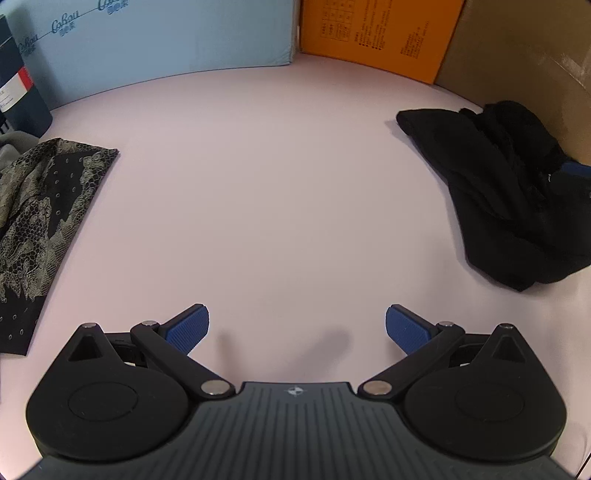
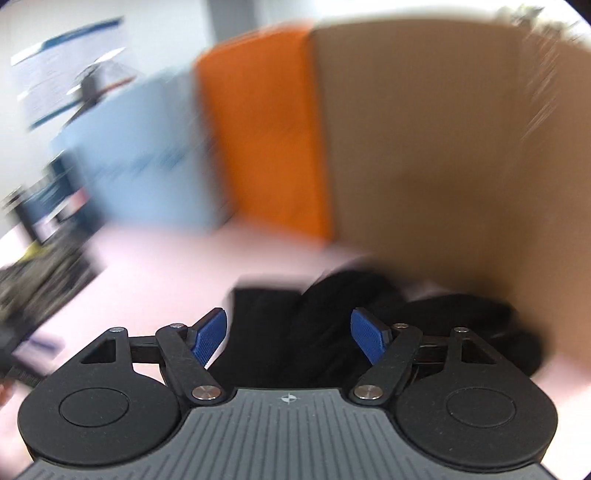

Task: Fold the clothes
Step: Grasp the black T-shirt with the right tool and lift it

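Starting at the left of the left wrist view, we see a patterned garment (image 1: 40, 221), black with a pale lace-like print, lying flat on the pale pink table (image 1: 258, 184) and running off the frame's edge. Behind it stand a dark box (image 1: 22, 99) and a light blue box (image 1: 159, 40), then an orange box (image 1: 373, 33) and a brown cardboard wall (image 1: 524, 62) further right. Our left gripper (image 1: 297, 328) hangs over the bare middle of the table with its blue pads (image 1: 188, 328) spread wide and nothing between them. At the right, a crumpled black garment (image 1: 509, 199) lies against the cardboard, well apart from the patterned one, with a bit of blue showing at its right edge.

The right wrist view is heavily blurred. We make out the same blue, orange and brown boxes behind. Our right gripper (image 2: 290, 336) sits just above the black garment (image 2: 295, 314), its blue pads (image 2: 210, 336) apart; the cloth lies beyond and below them, and we see no fabric pinched between the pads.
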A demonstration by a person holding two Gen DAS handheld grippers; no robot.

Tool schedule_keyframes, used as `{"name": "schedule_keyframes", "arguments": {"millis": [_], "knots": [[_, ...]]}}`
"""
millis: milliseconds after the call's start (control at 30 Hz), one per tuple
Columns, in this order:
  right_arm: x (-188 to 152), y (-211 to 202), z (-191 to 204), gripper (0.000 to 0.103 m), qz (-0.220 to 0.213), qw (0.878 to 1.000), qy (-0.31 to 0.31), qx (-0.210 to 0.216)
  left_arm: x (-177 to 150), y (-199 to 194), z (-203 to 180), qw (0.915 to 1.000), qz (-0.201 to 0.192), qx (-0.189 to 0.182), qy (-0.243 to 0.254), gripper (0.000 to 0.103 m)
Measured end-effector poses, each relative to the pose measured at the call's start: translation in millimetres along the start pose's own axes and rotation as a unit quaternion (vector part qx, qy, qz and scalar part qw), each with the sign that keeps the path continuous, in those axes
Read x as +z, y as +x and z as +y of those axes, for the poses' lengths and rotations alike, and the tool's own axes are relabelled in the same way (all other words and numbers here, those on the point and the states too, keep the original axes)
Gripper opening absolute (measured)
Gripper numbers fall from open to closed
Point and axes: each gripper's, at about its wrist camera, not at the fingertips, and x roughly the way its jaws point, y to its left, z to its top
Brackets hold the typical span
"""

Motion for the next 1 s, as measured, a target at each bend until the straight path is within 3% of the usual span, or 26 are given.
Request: {"name": "schedule_keyframes", "arguments": {"millis": [133, 333, 400, 433, 467, 600, 767, 867, 1000], "knots": [[-14, 28, 15, 0.074, 0.024, 0.999, 0.008, 0.02, -2, 3, -6, 0.9998, 0.002, -0.003, 0.017, 0.103], [-17, 46, -4, 0.073, -0.01, 0.996, 0.091, 0.014, -4, 2, 5, 1.0, 0.0, 0.006, -0.002, 0.103], [-14, 57, -6, 0.058, 0.002, 0.996, 0.093, 0.008, -4, 1, 9, 0.9999, 0.001, 0.011, -0.011, 0.103], [-13, 60, -5, 0.021, 0.011, 0.996, 0.09, 0.009, -5, 0, 11, 0.9998, 0.001, 0.014, -0.014, 0.103], [-13, 62, -5, 0.005, 0.02, 0.996, 0.085, 0.011, -6, -1, 12, 0.9997, 0.001, 0.017, -0.016, 0.103], [-13, 31, -1, 0.005, 0.01, 0.996, 0.058, 0.071, -9, -1, 15, 0.9993, 0.004, 0.028, -0.025, 0.103], [-26, -30, 13, 0.005, 0.035, 0.982, 0.017, 0.185, -10, -1, 13, 0.999, 0.004, 0.038, -0.025, 0.103], [-50, -65, 14, 0.005, 0.098, 0.967, -0.005, 0.234, -10, 2, 10, 0.999, 0.009, 0.038, -0.021, 0.103], [-95, -95, 10, 0.005, 0.235, 0.934, -0.05, 0.263, -12, 6, 0, 0.9992, 0.016, 0.035, -0.006, 0.103]]}}
